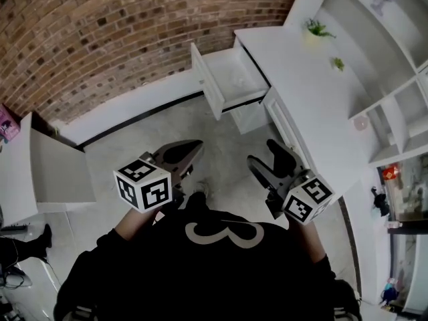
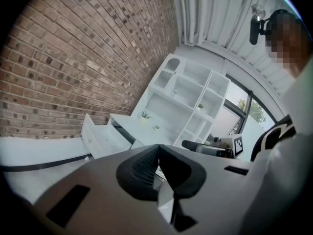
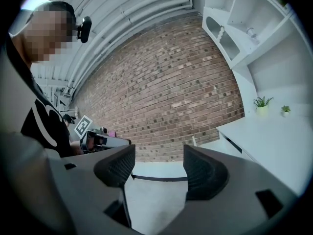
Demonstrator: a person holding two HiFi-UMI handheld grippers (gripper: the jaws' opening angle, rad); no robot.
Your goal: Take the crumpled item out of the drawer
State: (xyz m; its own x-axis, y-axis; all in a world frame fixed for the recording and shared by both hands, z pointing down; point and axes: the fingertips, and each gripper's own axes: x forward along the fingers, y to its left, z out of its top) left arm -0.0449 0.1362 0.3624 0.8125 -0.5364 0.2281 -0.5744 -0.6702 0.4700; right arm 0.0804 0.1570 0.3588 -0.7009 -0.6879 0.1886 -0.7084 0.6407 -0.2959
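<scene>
The white drawer (image 1: 231,79) stands pulled out of the white desk (image 1: 307,92), far ahead of both grippers. Its inside looks plain white, and I cannot make out a crumpled item there. In the left gripper view the open drawer (image 2: 102,136) shows at middle left. My left gripper (image 1: 194,147) is shut with nothing in it; its dark pads (image 2: 146,168) meet. My right gripper (image 1: 271,158) is open and empty, with floor and brick wall showing between its pads (image 3: 117,165). Both are held over the floor, close to the person's chest.
Two small potted plants (image 1: 316,29) (image 1: 338,63) stand on the desk top. A white shelf unit (image 1: 394,79) rises at the right. A lower drawer front (image 1: 251,116) sits under the open one. A white cabinet (image 1: 47,169) is at the left, with the brick wall (image 1: 120,39) behind.
</scene>
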